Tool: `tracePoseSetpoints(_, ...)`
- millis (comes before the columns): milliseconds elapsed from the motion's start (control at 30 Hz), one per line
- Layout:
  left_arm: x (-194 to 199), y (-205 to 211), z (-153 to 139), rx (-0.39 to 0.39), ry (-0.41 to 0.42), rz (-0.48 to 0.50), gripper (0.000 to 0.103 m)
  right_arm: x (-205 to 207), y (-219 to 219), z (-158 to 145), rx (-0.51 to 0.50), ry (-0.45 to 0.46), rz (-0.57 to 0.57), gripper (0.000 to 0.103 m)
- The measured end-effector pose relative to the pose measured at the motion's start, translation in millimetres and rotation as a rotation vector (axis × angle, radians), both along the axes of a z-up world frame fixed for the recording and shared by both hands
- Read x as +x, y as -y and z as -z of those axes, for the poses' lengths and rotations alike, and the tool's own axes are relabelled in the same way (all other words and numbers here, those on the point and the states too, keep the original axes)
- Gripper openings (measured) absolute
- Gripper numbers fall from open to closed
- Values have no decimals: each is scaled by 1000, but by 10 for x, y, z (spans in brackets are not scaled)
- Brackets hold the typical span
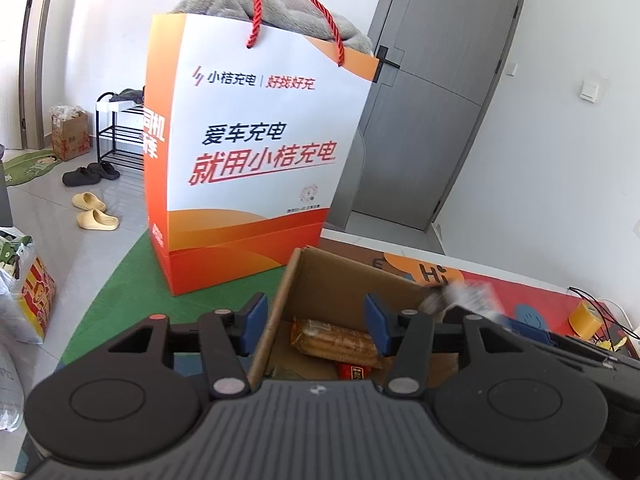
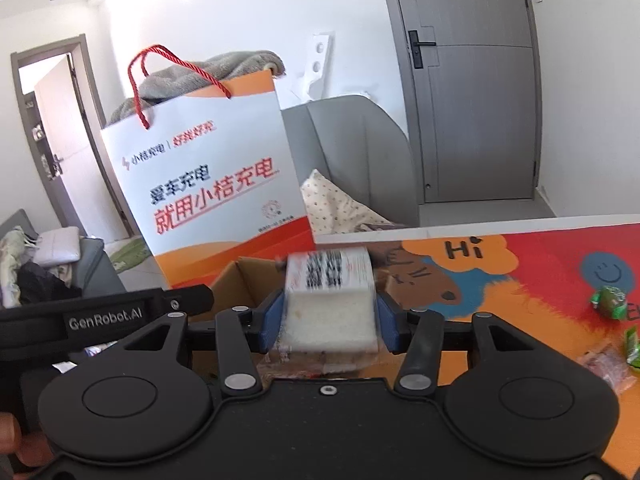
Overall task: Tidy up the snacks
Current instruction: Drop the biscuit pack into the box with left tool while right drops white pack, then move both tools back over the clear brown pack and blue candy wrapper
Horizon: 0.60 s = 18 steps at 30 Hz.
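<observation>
The right claw [image 2: 330, 322] is gripping a wrapped white cake [image 2: 331, 304] between its blue pads [image 2: 272, 320], both pads pressing the cake's sides. The cake is hanging near the right edge of the open cardboard box [image 2: 244, 280]; whether it is over the box or just beside it is hard to tell. Its printed wrapper is blurring in both views.

The left claw [image 1: 316, 326] is standing released, jaws spread wide and holding nothing, straddling the box's left wall [image 1: 276, 312]. Inside the box a biscuit pack [image 1: 336, 340] is lying flat, with a small red packet [image 1: 354, 372] just nearer.

The box is sitting on the desk [image 2: 540, 248], on its colourful mat, with a tall orange-and-white paper bag [image 1: 256, 152] standing just behind it, grey cloth [image 1: 260, 4] poking out of the top. To the right on the desk, green-wrapped candies [image 2: 610, 300] and a clear packet [image 2: 608, 364] are lying well apart from the box. A yellow tape roll [image 1: 586, 316] is lying at the far right.
</observation>
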<state>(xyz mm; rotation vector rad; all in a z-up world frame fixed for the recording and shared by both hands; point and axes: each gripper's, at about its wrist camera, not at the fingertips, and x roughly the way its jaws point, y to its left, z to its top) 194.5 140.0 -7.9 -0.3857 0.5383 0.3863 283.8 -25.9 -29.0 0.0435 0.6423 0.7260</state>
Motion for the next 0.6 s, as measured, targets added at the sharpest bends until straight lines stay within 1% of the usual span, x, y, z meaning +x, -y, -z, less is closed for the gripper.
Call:
tracePoseSetpoints(33, -11, -3, -4, 2, -1, -11, 59, -8, -3, -12, 3, 2, -3, 64)
tracePoseSetpoints(67, -20, -8, -8, 3, -2, -17, 61, -18, -2, -23, -1, 10, 6, 67)
tracePoseSetpoints(100, -25, -19, -10, 1, 0, -18, 66, -26, 11, -29, -2, 17, 15, 71)
tracePoseSetpoints(133, -31, -21, -12, -1, 3, -17, 72, -24, 33, -31, 0, 17, 21, 72)
tracePoseSetpoints(233, -48, 16, -24, 6, 7, -9, 80, -3, 123, -19, 0, -6, 45, 72)
tracePoseSetpoints(400, -30, 124, -13, -6, -3, 24, 85, -11, 286, 16, -19, -18, 86, 73)
tracePoseSetpoints(500, -12, 212, 1, -8, -13, 44, 86, -24, 401, 43, -30, -24, 106, 76)
tracePoseSetpoints(600, 16, 313, 13, -6, -20, 62, 89, -30, 537, 69, -37, -33, 126, 77)
